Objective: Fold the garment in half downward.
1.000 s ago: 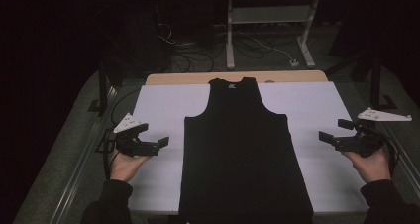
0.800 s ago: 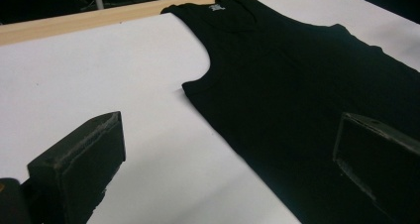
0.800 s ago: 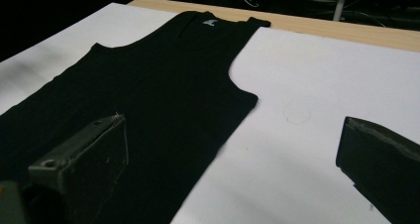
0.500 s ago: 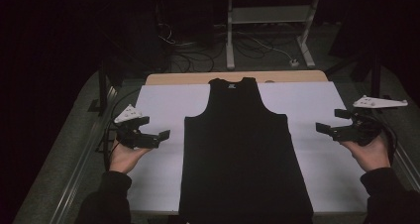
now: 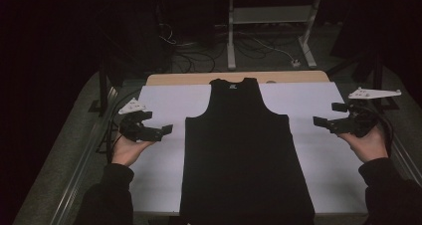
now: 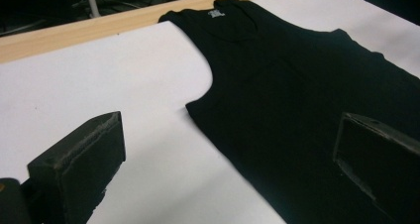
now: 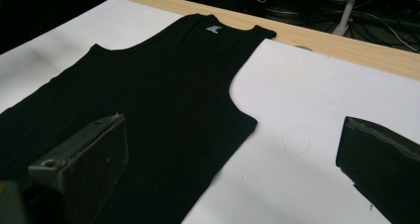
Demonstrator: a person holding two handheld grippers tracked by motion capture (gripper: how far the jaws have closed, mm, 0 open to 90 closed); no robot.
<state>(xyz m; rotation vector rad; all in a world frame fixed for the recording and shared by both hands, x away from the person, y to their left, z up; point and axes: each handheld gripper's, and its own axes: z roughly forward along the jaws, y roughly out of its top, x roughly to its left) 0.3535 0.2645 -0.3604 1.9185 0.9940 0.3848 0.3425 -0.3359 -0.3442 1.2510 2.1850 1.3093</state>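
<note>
Left gripper [image 5: 158, 130]: one, hovering over the white sheet's left edge, jaws gaping wide, gripping nothing.
Tank top [image 5: 241, 150]: one, black and sleeveless, lying flat down the sheet's centre, neck pointing away from the person, hem nearest them; a small pale label [image 7: 214, 29] is showing inside the collar.
White sheet [image 5: 164, 98]: one, covering the wooden table [image 5: 179, 78].
Right gripper [image 5: 329, 116]: one, hanging over the sheet's right edge, jaws spread wide, carrying nothing.
</note>
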